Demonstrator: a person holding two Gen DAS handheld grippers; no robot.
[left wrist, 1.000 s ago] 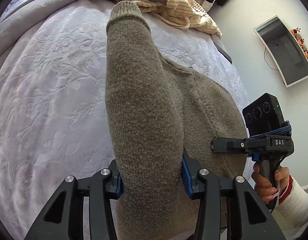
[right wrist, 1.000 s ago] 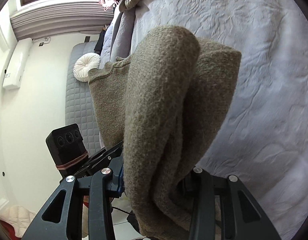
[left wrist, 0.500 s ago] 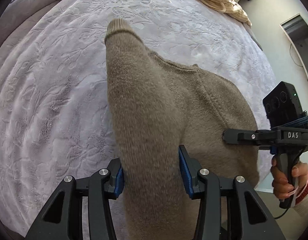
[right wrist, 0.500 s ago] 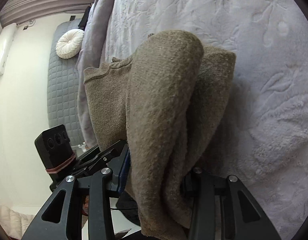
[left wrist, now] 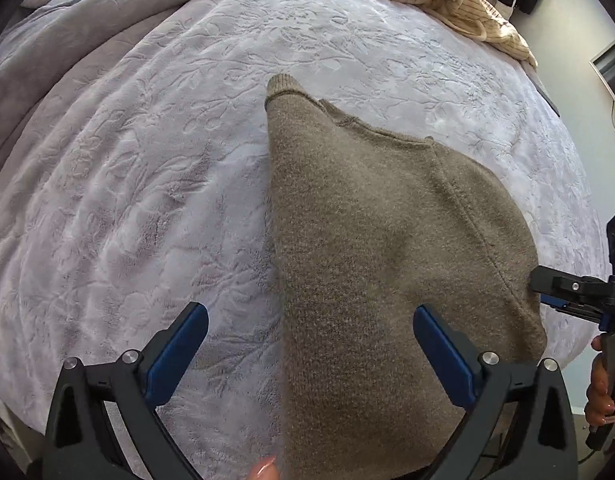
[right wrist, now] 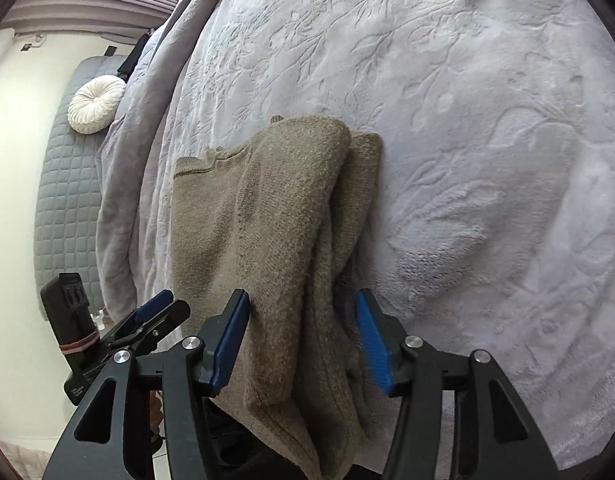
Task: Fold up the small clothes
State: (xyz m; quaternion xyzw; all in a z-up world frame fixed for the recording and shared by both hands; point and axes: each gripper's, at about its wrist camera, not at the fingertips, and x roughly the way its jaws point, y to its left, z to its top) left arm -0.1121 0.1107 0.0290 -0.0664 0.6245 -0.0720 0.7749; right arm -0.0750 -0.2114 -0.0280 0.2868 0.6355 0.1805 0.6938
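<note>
A bed [left wrist: 155, 168] under a pale, leaf-embossed plush cover carries the folded brown knit sweater [left wrist: 371, 240], its near end seemingly hanging over the edge. Both claws point steeply down. The left claw [left wrist: 309, 350] is opening, pads clear of the knit. The right claw [right wrist: 303, 340] is opening too, the sweater loose between.

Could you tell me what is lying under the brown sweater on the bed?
The brown sweater rests on the pale embossed bedspread, which shows all around it. Its own folded layers stack at one edge. Whatever lies directly beneath is covered.
</note>
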